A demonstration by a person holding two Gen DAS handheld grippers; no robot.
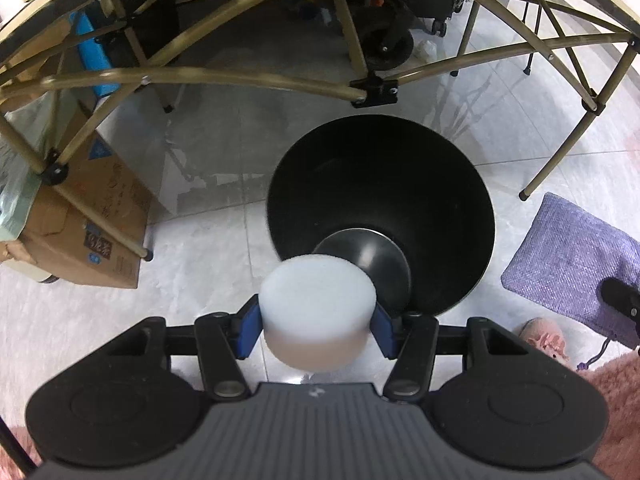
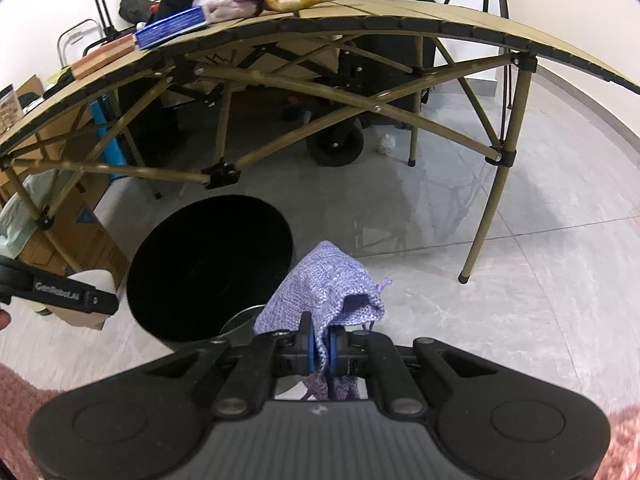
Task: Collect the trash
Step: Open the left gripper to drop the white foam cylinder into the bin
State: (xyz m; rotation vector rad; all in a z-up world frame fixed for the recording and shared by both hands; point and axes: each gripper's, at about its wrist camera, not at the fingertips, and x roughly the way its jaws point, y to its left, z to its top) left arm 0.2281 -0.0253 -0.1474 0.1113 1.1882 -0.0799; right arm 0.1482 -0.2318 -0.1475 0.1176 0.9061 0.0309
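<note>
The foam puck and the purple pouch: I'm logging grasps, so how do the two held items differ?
The foam puck is white, rigid-looking and cylindrical; the purple pouch is woven cloth, limp and crumpled. The left gripper holds the puck with its fingers wide apart; the right gripper pinches the pouch nearly shut. The puck is over the black bin; the pouch is beside it. Both are held above the floor.
</note>
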